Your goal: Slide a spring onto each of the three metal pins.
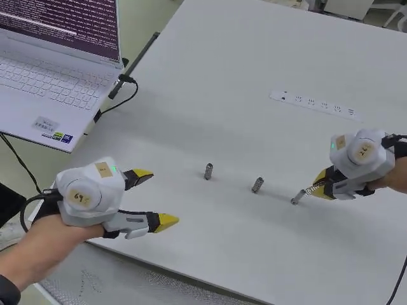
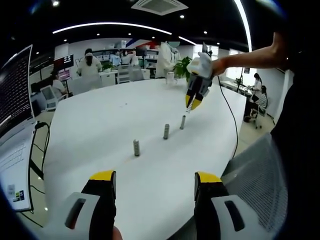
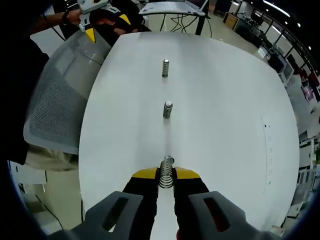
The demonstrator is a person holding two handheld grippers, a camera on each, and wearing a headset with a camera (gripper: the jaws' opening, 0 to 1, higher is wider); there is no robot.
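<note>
Head view: white table (image 1: 241, 70), open laptop (image 1: 48, 79).

No text can be read in full. At 11 o'clock in the head view, the laptop (image 1: 57, 82) screen (image 1: 70, 22) carries lines of pale text, too small to read. Print on the palm-rest stickers (image 1: 54, 130) is unreadable. At 8 o'clock, the left gripper (image 1: 154, 197) bears a round label (image 1: 81, 198) with handwritten marks, possibly digits. At 3 o'clock, the right gripper (image 1: 320, 185) bears a similar label (image 1: 364, 150), illegible

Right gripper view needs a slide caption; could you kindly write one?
Right gripper holds a spring at the third pin; two farther pins carry springs.
</note>
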